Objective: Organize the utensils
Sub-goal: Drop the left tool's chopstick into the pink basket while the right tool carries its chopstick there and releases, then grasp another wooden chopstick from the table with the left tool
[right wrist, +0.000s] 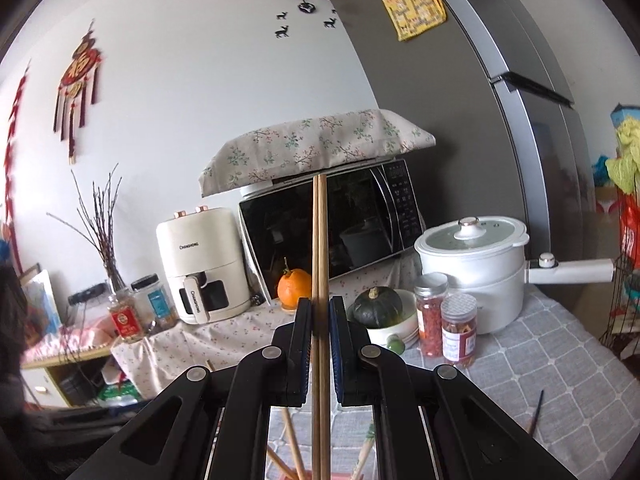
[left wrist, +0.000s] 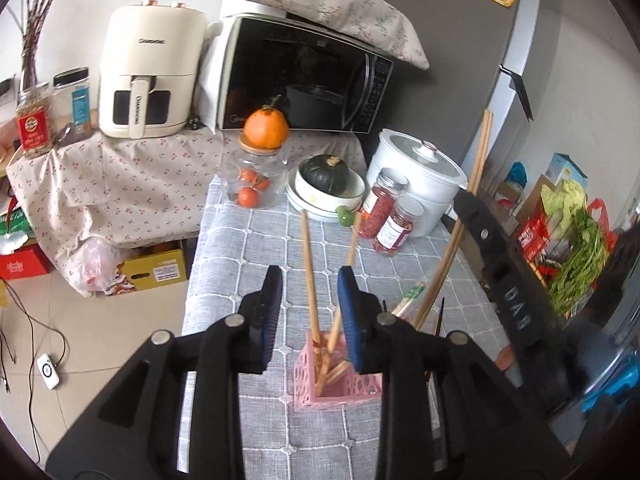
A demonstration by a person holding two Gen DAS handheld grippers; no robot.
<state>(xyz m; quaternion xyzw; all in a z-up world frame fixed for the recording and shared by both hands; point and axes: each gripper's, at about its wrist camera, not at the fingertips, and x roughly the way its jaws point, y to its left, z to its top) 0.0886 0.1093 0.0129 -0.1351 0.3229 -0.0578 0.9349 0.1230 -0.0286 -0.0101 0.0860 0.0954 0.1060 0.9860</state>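
Note:
A pink perforated holder (left wrist: pixel 336 380) stands on the grey quilted tablecloth (left wrist: pixel 248 248). Several wooden utensils (left wrist: pixel 310 276) stand in it and lean outward. My left gripper (left wrist: pixel 308 308) is open, its blue pads on either side of these utensils above the holder, not touching them. My right gripper (right wrist: pixel 320 320) is shut on a pair of long wooden chopsticks (right wrist: pixel 320 240) and holds them upright; in the left wrist view this pair (left wrist: pixel 460 232) stands to the right of the holder. A dark chopstick (right wrist: pixel 536 412) lies on the cloth at the right.
At the back of the table stand a glass jar topped by an orange (left wrist: pixel 266 128), a bowl with a green squash (left wrist: pixel 328 176), two jars of red spice (left wrist: pixel 390 212) and a white electric pot (left wrist: pixel 420 172). A microwave (left wrist: pixel 304 76) and air fryer (left wrist: pixel 148 72) sit behind.

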